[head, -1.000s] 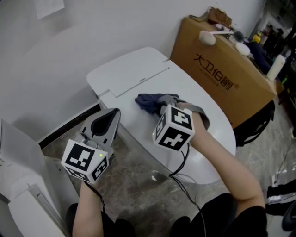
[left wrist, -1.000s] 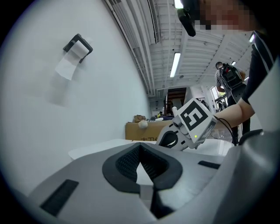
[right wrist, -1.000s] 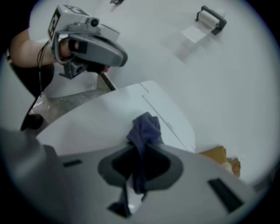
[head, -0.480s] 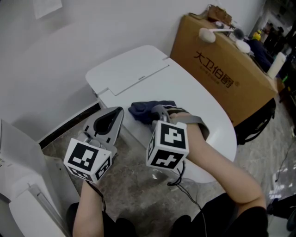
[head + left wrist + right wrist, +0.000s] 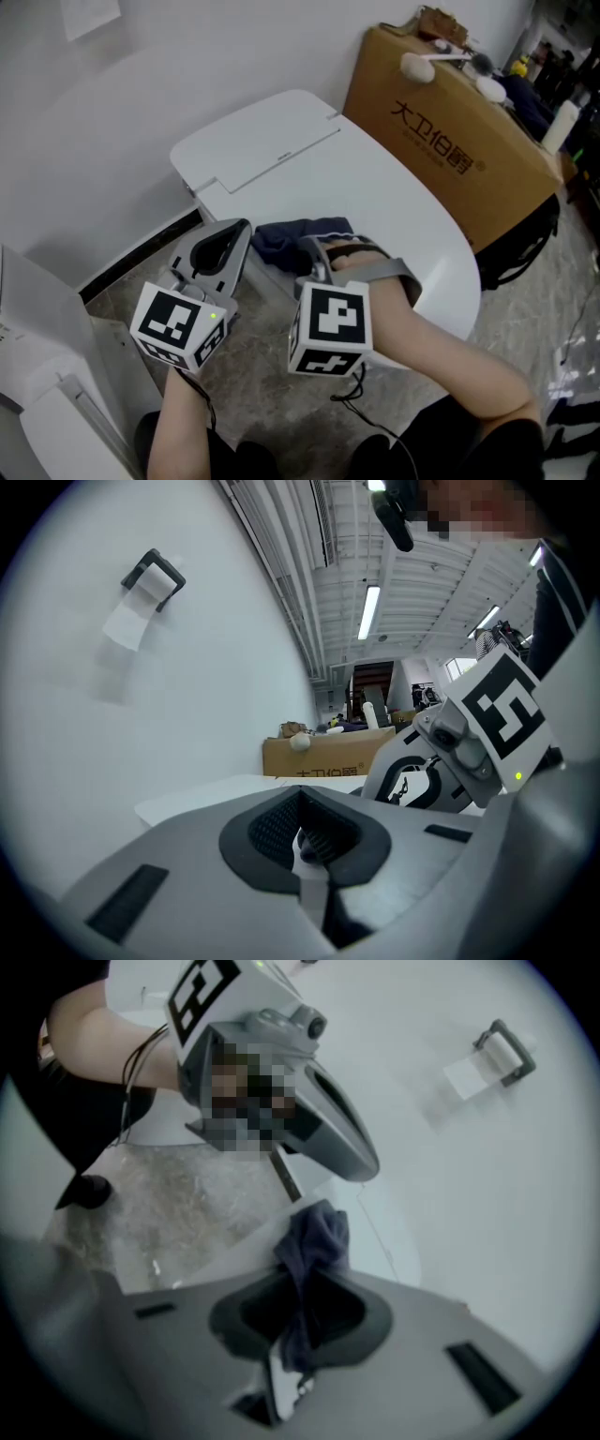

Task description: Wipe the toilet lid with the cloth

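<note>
Jaws of the right gripper (image 5: 323,248) were clamped on the dark blue cloth (image 5: 298,234), which in the head view lay bunched at the left edge of the white toilet lid (image 5: 394,197). Most of the lid stretched bare toward the cardboard box (image 5: 450,131). The left gripper (image 5: 223,246) sat just beside the cloth, off that edge. In the left gripper view its jaws met with nothing between them (image 5: 305,832). In the right gripper view the cloth (image 5: 314,1241) was pinched between the jaws (image 5: 300,1321) and spilled forward toward the lid's rim (image 5: 234,1251), with the left gripper (image 5: 347,1147) close above.
</note>
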Available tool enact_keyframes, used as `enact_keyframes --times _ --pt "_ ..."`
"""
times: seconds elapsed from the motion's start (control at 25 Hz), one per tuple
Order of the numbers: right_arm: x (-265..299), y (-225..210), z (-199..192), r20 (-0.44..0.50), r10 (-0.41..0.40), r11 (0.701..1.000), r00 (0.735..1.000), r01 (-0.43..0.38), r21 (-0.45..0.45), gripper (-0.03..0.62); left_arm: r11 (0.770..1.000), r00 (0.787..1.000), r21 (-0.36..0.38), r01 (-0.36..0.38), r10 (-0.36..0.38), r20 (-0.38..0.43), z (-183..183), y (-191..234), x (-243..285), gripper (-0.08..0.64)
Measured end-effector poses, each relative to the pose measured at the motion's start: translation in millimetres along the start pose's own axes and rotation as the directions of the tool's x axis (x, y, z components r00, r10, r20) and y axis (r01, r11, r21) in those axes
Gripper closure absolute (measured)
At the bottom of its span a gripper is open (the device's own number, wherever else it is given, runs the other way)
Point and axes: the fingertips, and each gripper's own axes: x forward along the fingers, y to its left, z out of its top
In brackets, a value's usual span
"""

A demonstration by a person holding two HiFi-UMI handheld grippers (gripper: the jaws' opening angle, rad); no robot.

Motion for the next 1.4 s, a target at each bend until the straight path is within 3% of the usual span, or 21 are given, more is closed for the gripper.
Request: enact_keyframes --times 0.24,0.4,0.64,0.92,1.28,1.4 --pt "-5 4 3 0.054 0.053 0.997 0.997 -0.056 0.047 0.525 1.000 1.000 0.003 0.003 -0.003 -0.003 0 -2 0 0.547" --pt "-8 -30 -15 0.070 0.043 0.990 0.997 -0.052 0.131 0.525 1.000 1.000 -0.006 -0.005 0.005 -0.001 0 3 -2 0.547" --pt "12 -113 -90 -0.053 -0.072 0.980 0.996 0.081 0.182 0.525 1.000 1.000 -0.003 0.001 -0.001 0.005 1 2 -2 0.547" --pt "51 -196 -177 -0.201 -0.149 0.956 0.968 0.193 0.223 0.525 1.000 1.000 -0.007 0.014 -0.014 0.007 2 -1 0 0.547" --pt "91 -223 -247 -0.303 -0.195 0.933 0.933 0.272 0.236 0.525 0.999 0.999 -0.018 0.035 -0.035 0.038 10 -10 2 0.548" --pt "100 -218 -258 -0.330 -0.165 0.935 0.930 0.253 0.247 0.525 0.999 0.999 -0.024 0.040 -0.039 0.037 9 -11 4 0.548"
